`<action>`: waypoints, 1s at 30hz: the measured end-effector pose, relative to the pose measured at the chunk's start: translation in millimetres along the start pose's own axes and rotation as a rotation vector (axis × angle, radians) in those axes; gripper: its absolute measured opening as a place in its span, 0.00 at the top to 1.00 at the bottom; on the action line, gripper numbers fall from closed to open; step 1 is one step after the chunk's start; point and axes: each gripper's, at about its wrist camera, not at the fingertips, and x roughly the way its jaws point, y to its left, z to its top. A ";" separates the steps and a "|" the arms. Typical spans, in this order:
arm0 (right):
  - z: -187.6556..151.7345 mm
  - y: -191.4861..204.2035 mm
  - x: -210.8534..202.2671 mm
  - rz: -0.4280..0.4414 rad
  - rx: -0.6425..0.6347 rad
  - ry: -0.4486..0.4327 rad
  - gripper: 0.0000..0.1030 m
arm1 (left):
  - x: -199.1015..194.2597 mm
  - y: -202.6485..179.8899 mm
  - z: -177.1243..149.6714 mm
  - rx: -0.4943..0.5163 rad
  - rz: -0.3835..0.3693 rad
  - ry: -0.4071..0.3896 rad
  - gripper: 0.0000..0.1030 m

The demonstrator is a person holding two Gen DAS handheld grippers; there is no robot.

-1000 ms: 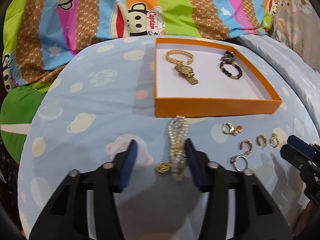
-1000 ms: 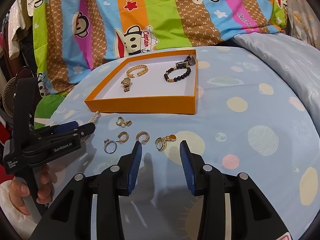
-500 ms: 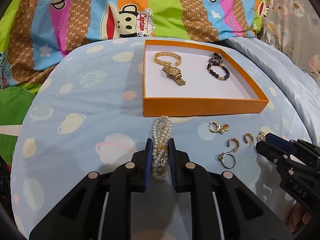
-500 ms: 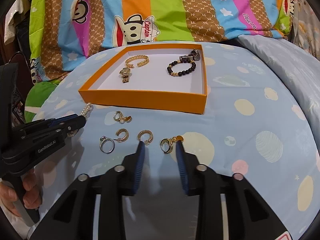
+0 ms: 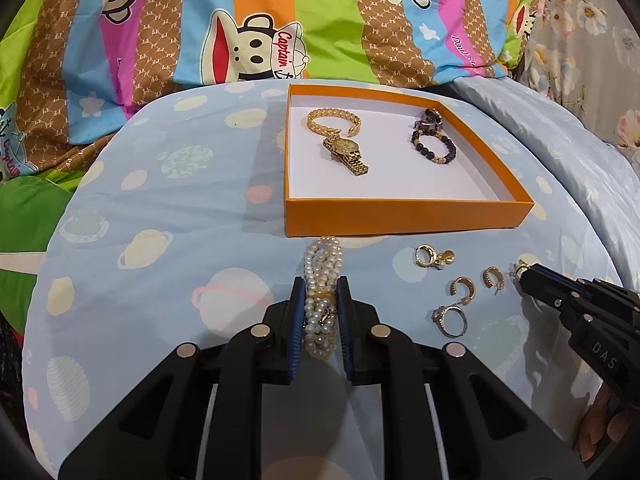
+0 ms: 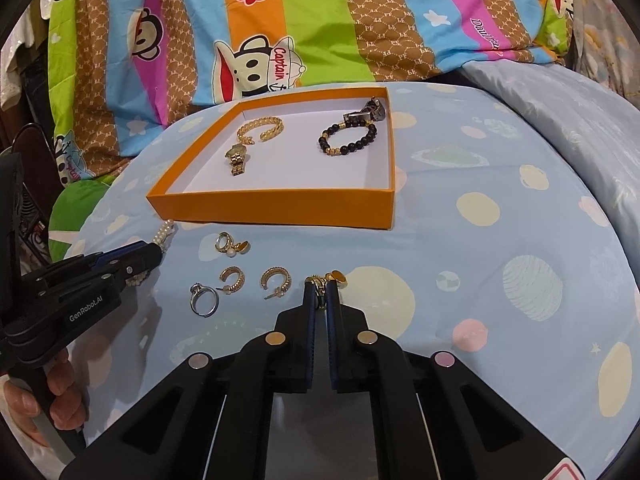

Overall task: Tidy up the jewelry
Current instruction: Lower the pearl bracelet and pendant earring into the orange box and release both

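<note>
Left gripper (image 5: 321, 300) is clamped across the middle of the pearl bracelet (image 5: 322, 276), blue pads pressing its strands together; the bracelet lies on the planet-print cover (image 5: 160, 264) just before the near wall of the orange tray (image 5: 404, 218), its far end almost touching that wall. A mid-length grip probably keeps the loose strands bunched for lifting. Inside the tray, toward its far edge, lie a gold watch (image 5: 340, 142) and a dark bead bracelet (image 5: 434, 146). Right-wrist view: right gripper (image 6: 320, 294) is closed on a gold ring with a disc charm (image 6: 326, 280), pinched at the tips, likely because the piece is small. Left of it on the cover, in front of the tray's near wall, rest two gold hoop earrings (image 6: 252, 280), a silver ring (image 6: 204, 300) and another gold ring (image 6: 230, 244). Both held pieces probably go into the tray next.
</note>
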 end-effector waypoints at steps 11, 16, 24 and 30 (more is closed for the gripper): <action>49.0 -4.5 -48.1 0.049 -0.036 -0.107 0.96 | -45.6 4.0 25.4 0.003 -0.035 -0.079 0.86; 90.5 -0.4 -44.6 0.061 -0.067 -0.154 0.95 | -54.7 -8.1 68.3 0.042 -0.025 -0.160 0.86; 96.3 -2.6 24.6 0.078 -0.044 -0.060 0.95 | 16.5 -18.9 88.1 0.016 -0.027 -0.083 0.86; 85.0 -10.1 55.7 0.073 -0.032 -0.001 0.95 | 39.7 -14.9 78.5 0.012 -0.025 -0.047 0.88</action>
